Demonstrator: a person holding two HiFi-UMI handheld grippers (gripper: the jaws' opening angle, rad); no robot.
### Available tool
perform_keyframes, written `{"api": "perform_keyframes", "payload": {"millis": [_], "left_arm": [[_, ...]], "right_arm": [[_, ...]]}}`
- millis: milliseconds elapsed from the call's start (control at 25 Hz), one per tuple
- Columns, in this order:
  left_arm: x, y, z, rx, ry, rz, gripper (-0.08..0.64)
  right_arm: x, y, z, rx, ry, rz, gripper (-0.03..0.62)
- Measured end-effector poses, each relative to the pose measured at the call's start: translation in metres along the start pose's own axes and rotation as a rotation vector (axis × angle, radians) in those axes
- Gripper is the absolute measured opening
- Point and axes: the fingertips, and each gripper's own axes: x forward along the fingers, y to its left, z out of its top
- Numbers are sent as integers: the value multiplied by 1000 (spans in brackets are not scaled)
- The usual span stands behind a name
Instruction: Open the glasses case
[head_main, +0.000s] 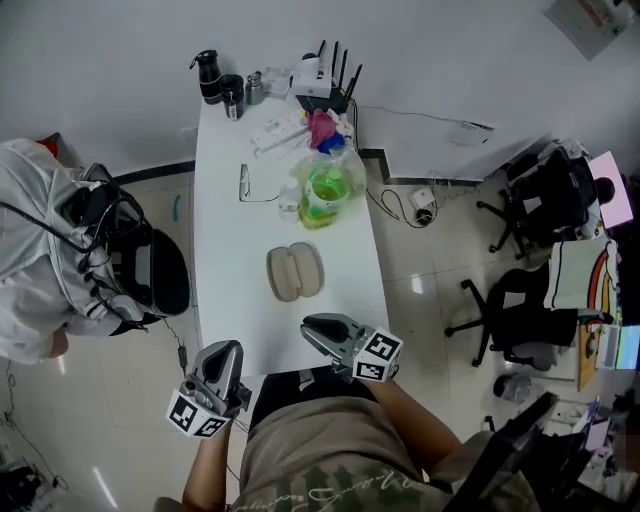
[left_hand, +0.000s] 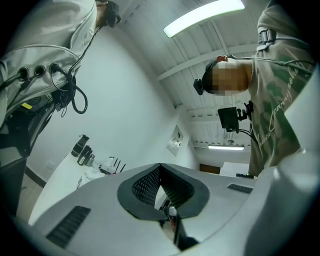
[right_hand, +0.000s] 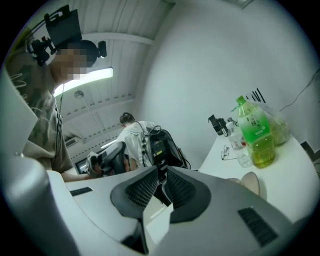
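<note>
The beige glasses case (head_main: 293, 271) lies in the middle of the white table (head_main: 225, 250), its two rounded halves side by side; the right gripper view catches its edge (right_hand: 251, 182). A pair of glasses (head_main: 243, 183) lies further back. My left gripper (head_main: 225, 347) hangs off the table's near left corner, jaws shut and empty (left_hand: 160, 165). My right gripper (head_main: 310, 325) hovers over the table's near edge, short of the case, pointing toward it. Its jaws (right_hand: 161, 170) stand a narrow gap apart with nothing between them.
A green bottle (head_main: 322, 195) in a clear bag stands behind the case. A router (head_main: 320, 85), flasks (head_main: 210, 78) and small items crowd the far end. A person in white with a backpack (head_main: 130, 265) sits left of the table. Office chairs (head_main: 520, 300) stand right.
</note>
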Motion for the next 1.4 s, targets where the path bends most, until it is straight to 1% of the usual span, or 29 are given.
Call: {"api": "perform_keyframes", "payload": {"millis": [120,200,320,360,480,520,560,680,800,1000,1120,1280,1400], "left_arm": [[-5,-6,6,20,-13,-1,6],[-11,-9,9,29,-27,10,6],[-22,-19,6,38,-25,28,6],[-26,-24,5,41,-19,35,6],[-37,-35,4,50,2,62,6],[-40,-39,3,50,8,73,6],[-41,-45,1,50,10,80,6],[-42,-80,-9,66,2,78,6],[-46,-124,-33,82,4,73,6],[-60,-205,-88,67,38,73,6],[-75,-248,-109,50,26,105,6],[-98,-294,-137,5,38,141,6],[-112,-320,-144,5,54,147,6]], "right_arm": [[-2,29,11,0,-46,71,66],[-1,41,16,-9,-67,96,66],[-5,50,25,-49,-90,91,59],[-9,52,28,-57,-101,85,35],[-18,54,33,-44,-122,58,34],[-23,54,32,-46,-119,50,13],[-30,56,30,-53,-115,45,11],[-65,68,24,-71,-124,48,11],[-111,86,10,-73,-157,58,11],[-187,124,-32,-93,-172,71,11],[-226,146,-49,-85,-192,74,11],[-267,181,-65,-151,-174,72,11],[-288,202,-69,-164,-194,56,11]]}}
